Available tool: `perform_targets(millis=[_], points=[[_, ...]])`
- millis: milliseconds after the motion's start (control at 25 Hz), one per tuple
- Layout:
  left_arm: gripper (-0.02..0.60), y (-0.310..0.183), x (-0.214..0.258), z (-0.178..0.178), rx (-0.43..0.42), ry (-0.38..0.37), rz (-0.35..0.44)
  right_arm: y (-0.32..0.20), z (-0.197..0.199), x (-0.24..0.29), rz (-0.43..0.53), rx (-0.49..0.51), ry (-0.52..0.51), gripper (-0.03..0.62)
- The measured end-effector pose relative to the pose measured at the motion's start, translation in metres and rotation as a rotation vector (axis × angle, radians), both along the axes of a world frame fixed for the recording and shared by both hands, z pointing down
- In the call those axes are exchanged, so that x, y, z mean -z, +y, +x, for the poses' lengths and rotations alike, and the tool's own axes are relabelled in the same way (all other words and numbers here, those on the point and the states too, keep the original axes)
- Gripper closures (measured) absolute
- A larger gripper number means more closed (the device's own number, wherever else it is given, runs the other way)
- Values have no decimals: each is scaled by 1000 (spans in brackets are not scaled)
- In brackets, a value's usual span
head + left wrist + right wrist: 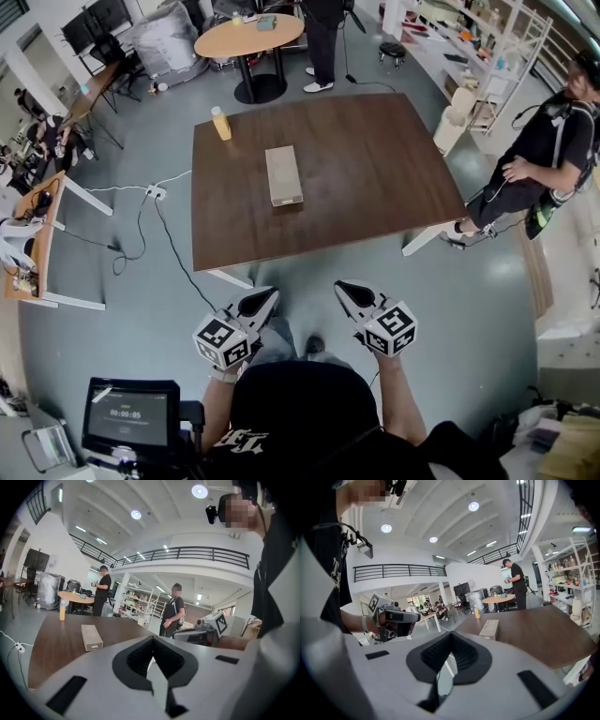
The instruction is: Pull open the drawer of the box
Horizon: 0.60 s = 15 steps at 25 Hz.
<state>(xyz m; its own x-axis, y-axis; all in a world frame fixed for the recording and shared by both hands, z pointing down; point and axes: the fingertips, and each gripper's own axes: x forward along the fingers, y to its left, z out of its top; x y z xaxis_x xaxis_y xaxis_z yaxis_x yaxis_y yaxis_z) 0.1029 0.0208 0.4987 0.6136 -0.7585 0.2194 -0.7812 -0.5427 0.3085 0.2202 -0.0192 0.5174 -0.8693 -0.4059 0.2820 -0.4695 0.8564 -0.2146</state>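
A long beige box (pixel 283 174) lies mid-table on the brown table (pixel 375 187), one short end facing me. That end shows a drawer front with a small handle (pixel 95 646) in the left gripper view. Both grippers hang off the table, below its near edge, close to my body. The left gripper (pixel 265 302) is shut and empty, its tips (pixel 152 639) aimed past the box (pixel 91 637). The right gripper (pixel 349 292) is likewise shut on nothing, with the box (pixel 489 629) well ahead of its tips (pixel 451 634).
A yellow bottle (pixel 221 124) stands at the table's far left corner. A person in black (pixel 539 159) is at the table's right side. Another person stands by a round table (pixel 248 37) behind. A cable and power strip (pixel 156 192) lie on the floor at left.
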Motion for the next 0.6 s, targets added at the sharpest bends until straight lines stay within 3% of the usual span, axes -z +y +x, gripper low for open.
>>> perform_targets(millis=[240,600], points=[[575,-29,-15,-25,-3,33,0,-35,-19,-29,-20,-77,96,605],[575,-82,-28,-99,-22,54,-6,-100,-99,-74,-60,-88,228,605]])
